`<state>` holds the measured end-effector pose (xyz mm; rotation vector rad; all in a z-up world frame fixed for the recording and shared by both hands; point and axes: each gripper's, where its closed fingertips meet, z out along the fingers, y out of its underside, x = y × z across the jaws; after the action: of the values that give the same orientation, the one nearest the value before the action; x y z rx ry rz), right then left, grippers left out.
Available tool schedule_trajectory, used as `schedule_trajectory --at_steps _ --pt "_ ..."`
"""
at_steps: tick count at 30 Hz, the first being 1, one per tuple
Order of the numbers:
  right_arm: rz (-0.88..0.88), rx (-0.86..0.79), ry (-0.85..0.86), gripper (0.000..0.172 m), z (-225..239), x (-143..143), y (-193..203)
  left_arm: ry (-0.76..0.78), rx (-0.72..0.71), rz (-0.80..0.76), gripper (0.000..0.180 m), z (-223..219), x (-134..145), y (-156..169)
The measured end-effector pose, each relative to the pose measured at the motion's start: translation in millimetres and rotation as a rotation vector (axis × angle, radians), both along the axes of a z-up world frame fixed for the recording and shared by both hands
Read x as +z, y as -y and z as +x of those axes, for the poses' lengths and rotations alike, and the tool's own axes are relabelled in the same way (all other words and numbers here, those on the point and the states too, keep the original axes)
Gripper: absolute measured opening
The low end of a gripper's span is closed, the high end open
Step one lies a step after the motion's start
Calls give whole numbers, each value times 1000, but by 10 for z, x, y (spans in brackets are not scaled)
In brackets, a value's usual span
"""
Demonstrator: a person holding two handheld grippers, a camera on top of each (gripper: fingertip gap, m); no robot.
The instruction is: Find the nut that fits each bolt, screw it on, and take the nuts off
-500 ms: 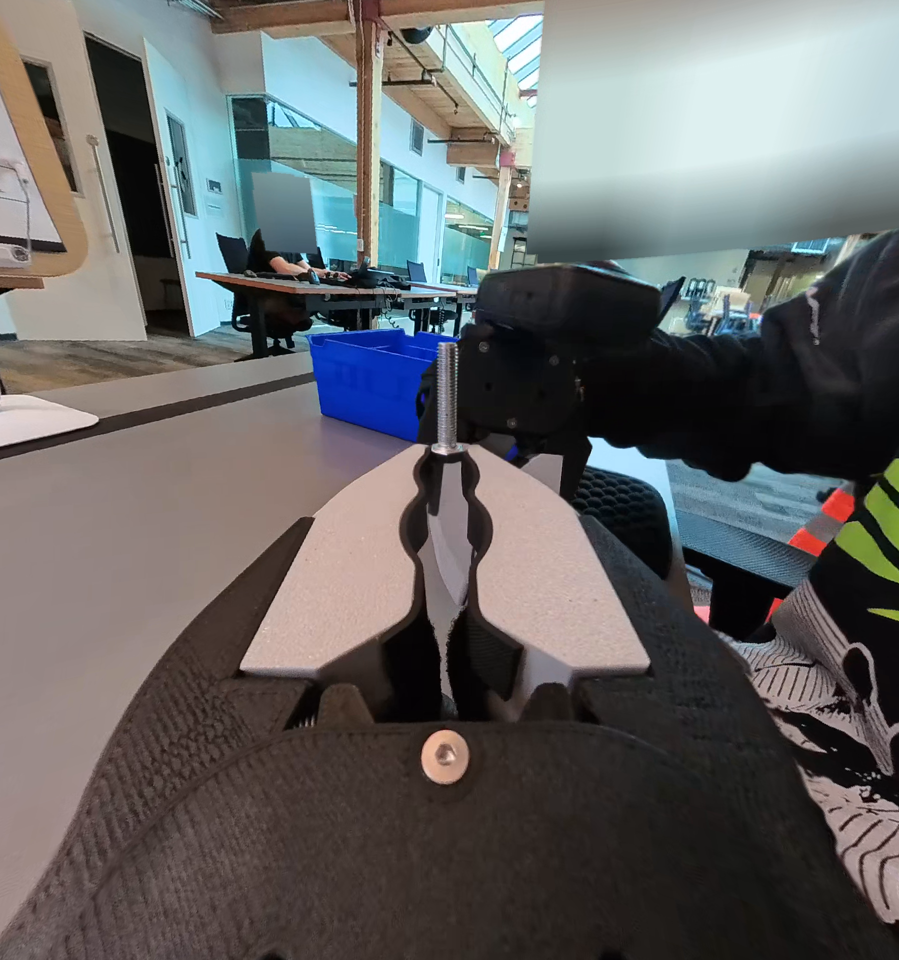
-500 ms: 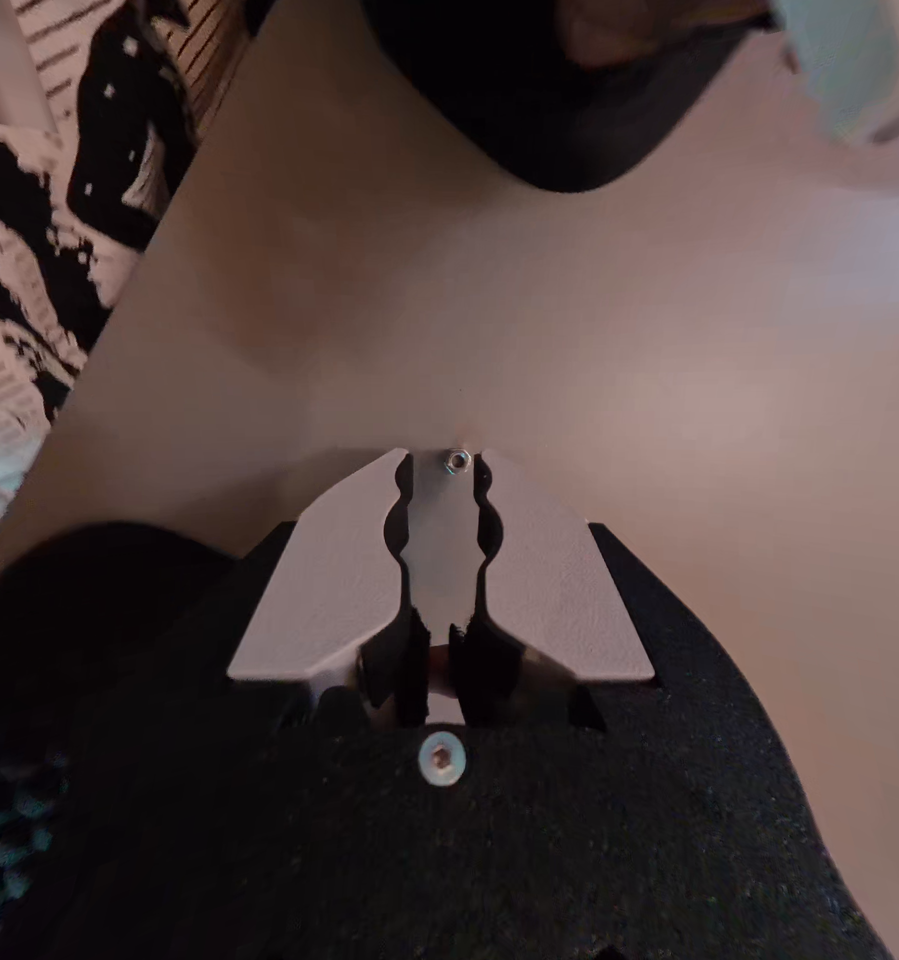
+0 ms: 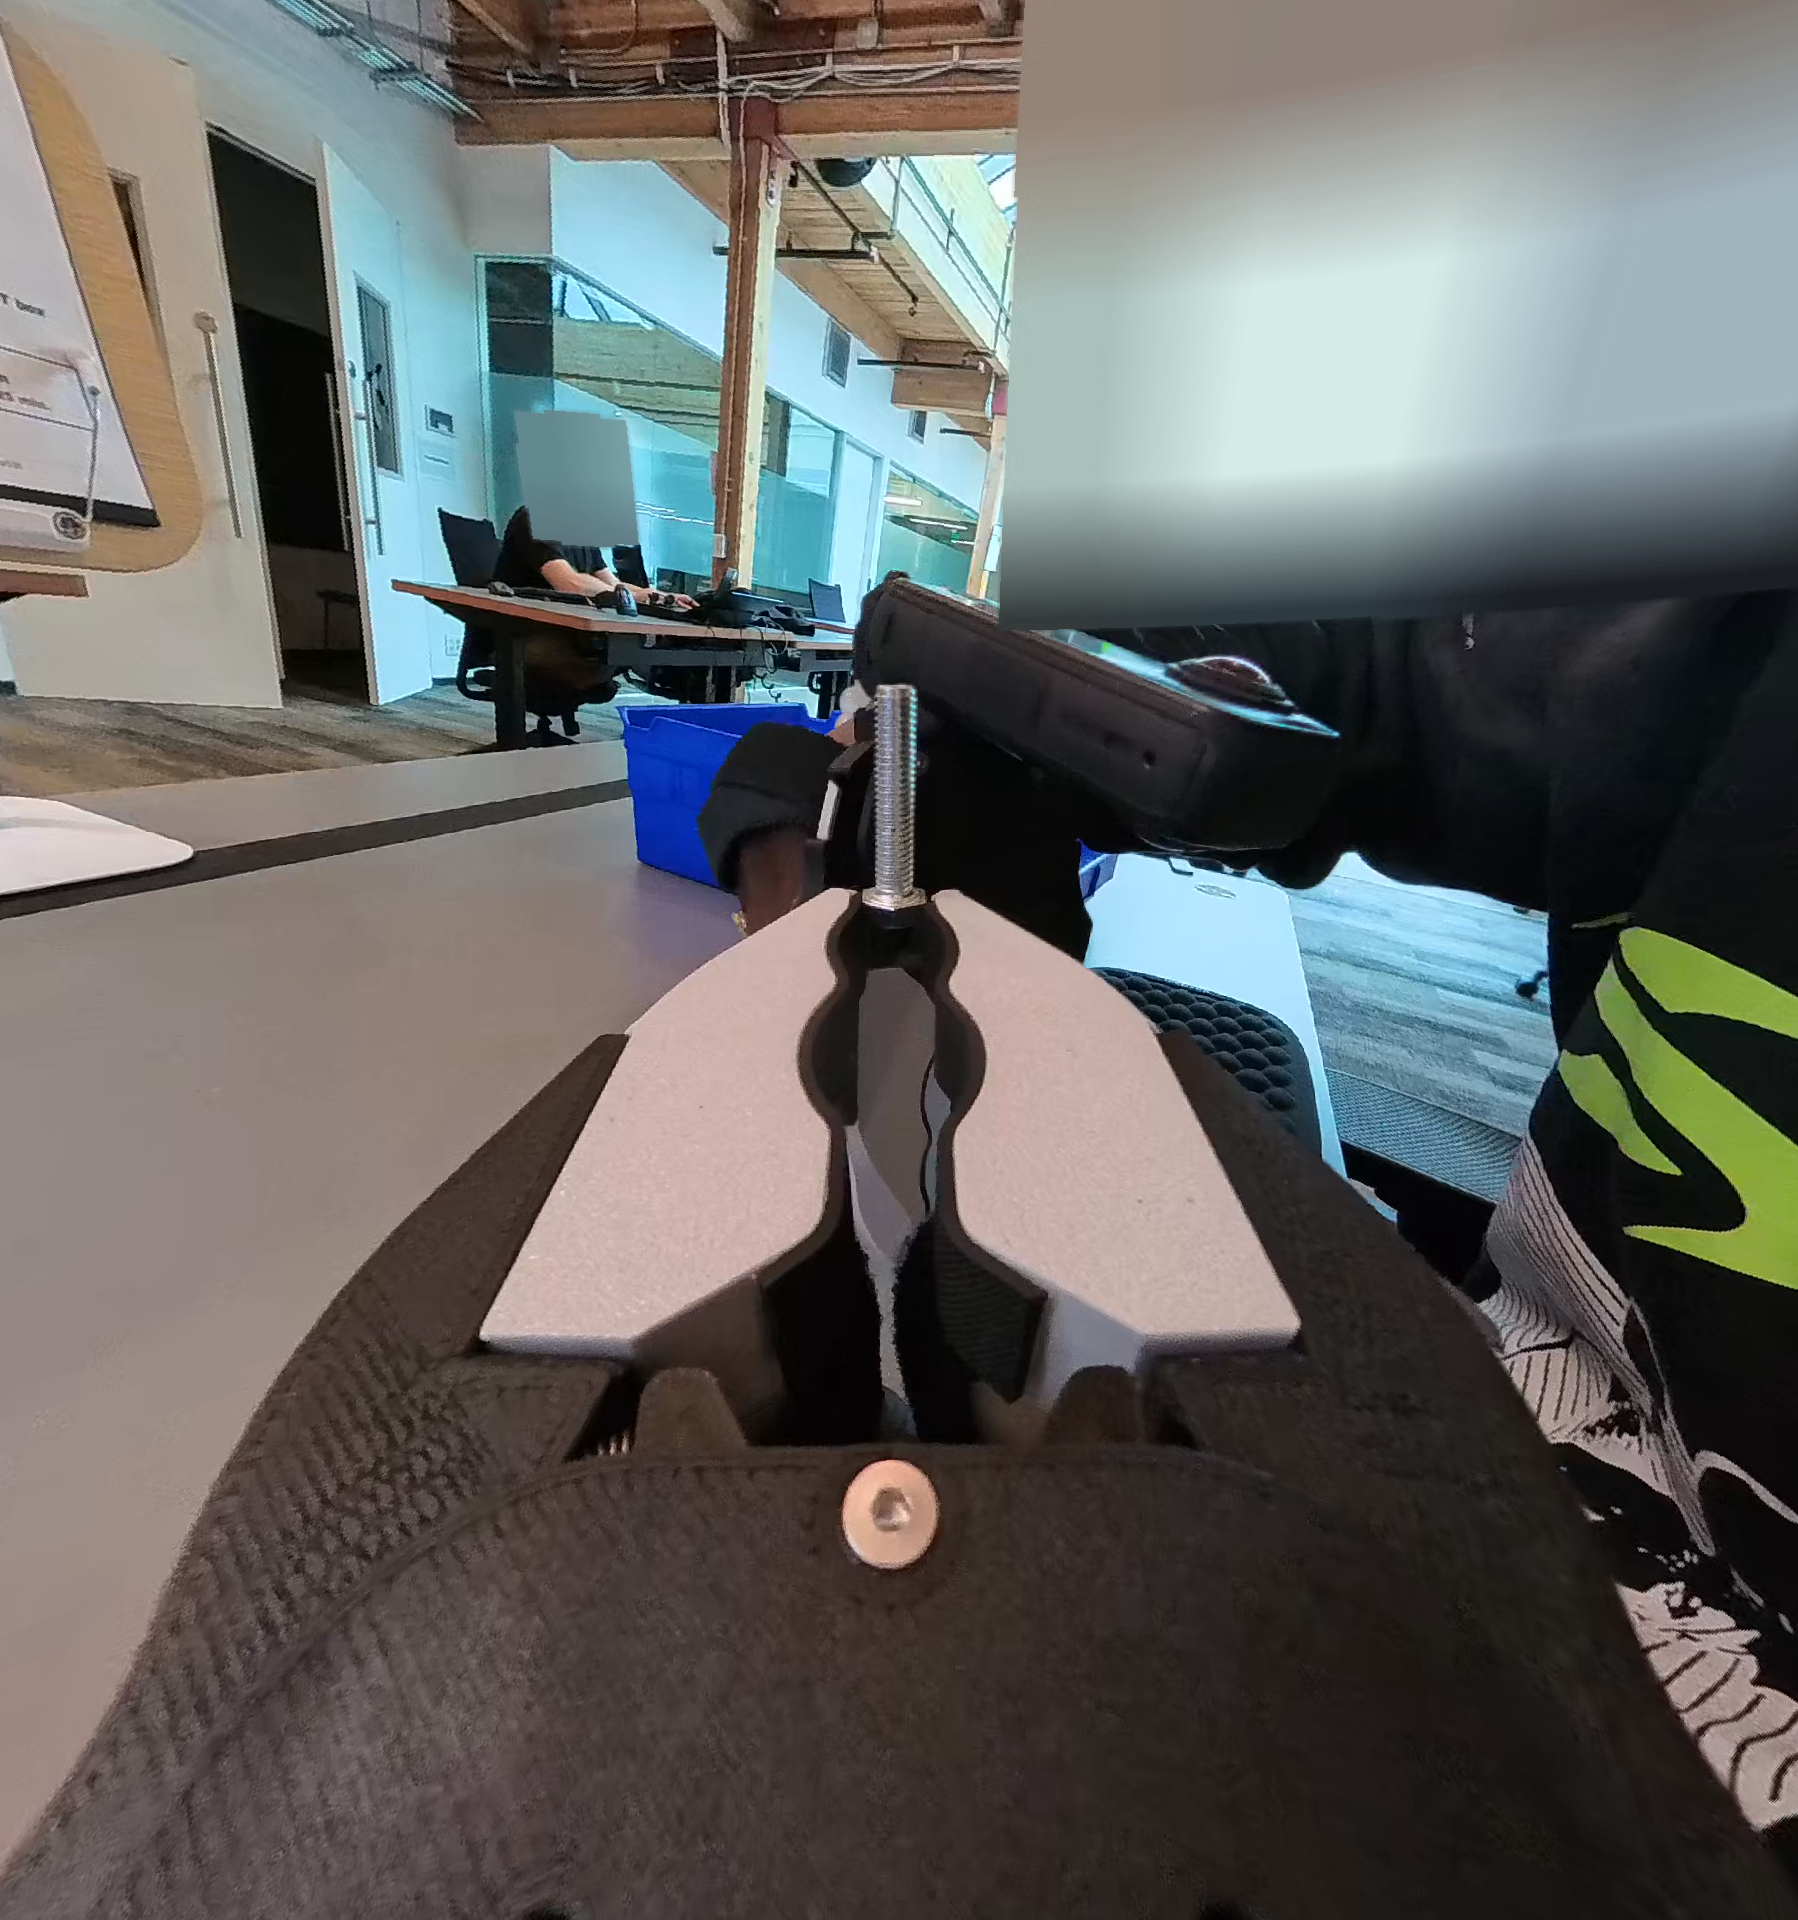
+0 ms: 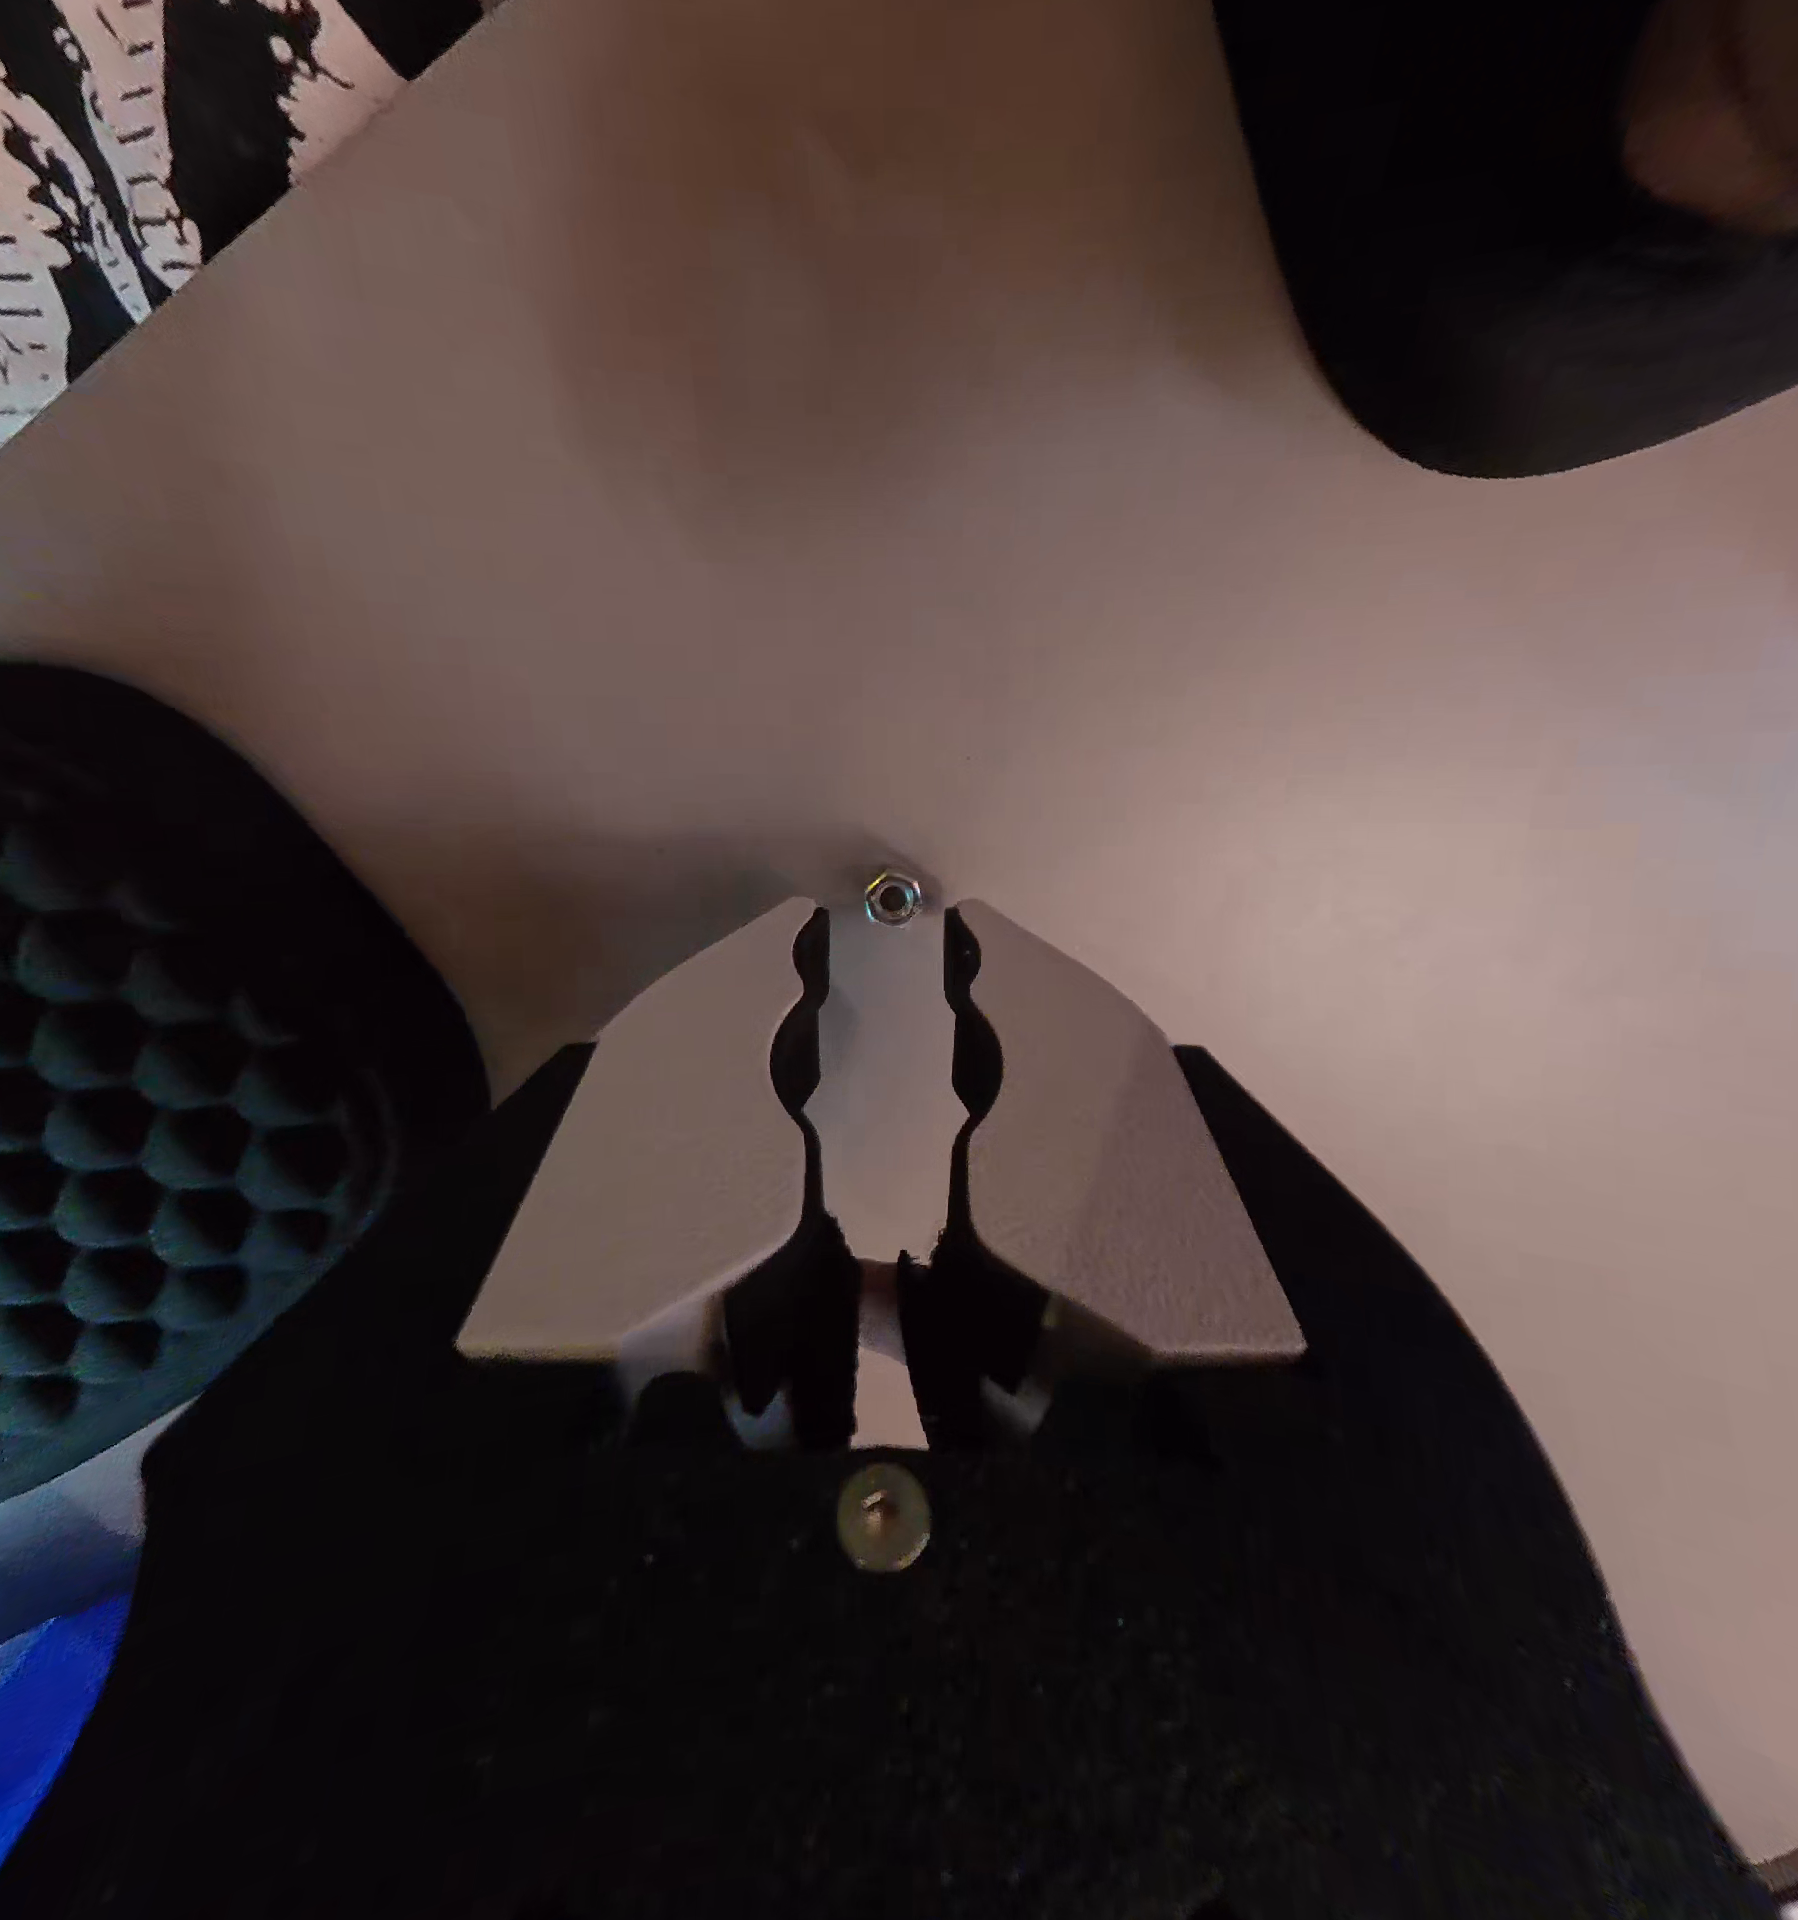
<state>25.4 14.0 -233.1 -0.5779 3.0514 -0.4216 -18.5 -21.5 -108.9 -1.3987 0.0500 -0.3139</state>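
Nut [image 4: 894, 900] lies flat on the table [image 4: 1290, 831], right betw. the right gripper [image 4: 890, 914] fingertips, w/ gaps both sides; fingers spread, not touching it. Left gripper [image 3: 893, 914] pinches the bolt [image 3: 893, 795] by its head, shaft upright. Farther off, blue bin [image 3: 697, 769] at the table's far edge.

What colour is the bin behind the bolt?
Bright blue: the bin stands on the table beyond the bolt, clearest in the left wrist view.
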Motion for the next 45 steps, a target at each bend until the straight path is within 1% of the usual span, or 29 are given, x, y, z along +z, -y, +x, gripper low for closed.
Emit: schedule_trajectory --at_steps 8,10,14,16,19,22,25,28,31,34,37,39,40,42,43,45 --pt "-9 26 25 16 3 -49 30 8 -7 0 10 -5 -4 -2" --pt "-24 18 43 11 7 -50 38 9 -7 -2 10 -7 -7 -4" --pt "-29 -24 58 10 0 -49 13 5 -6 -5 10 -3 -12 -10" --pt "-59 -81 72 10 6 4 24 7 0 -6 10 -11 -13 -12" --pt "-153 -248 107 10 -19 267 57 -10 16 -23 10 -10 -35 -30" --pt "-271 -471 140 10 -103 695 66 -70 61 -62 10 -2 -85 -71" --pt "-349 -719 160 10 -226 1110 18 -169 155 -107 10 -23 -134 -113" --pt "-438 -837 175 10 -258 1448 68 -264 260 -163 10 -61 -187 -155" --pt "-421 -822 146 10 -218 1571 154 -326 295 -212 10 -40 -244 -190" --pt "-321 -795 78 10 -221 1526 198 -386 317 -250 10 0 -286 -210" --pt "-250 -888 79 10 -256 1461 257 -453 389 -266 10 20 -274 -215" --pt "-235 -901 69 10 -256 1440 316 -474 395 -261 10 85 -272 -235" --pt "-224 -891 43 10 -263 1439 325 -471 375 -259 10 130 -284 -250" --pt "-214 -820 -1 10 -248 1468 349 -442 313 -258 10 202 -316 -271" --pt "-205 -762 -21 10 -229 1485 352 -434 266 -251 10 251 -320 -273" --pt "-183 -595 -48 10 -143 1504 361 -378 147 -229 10 368 -307 -262"
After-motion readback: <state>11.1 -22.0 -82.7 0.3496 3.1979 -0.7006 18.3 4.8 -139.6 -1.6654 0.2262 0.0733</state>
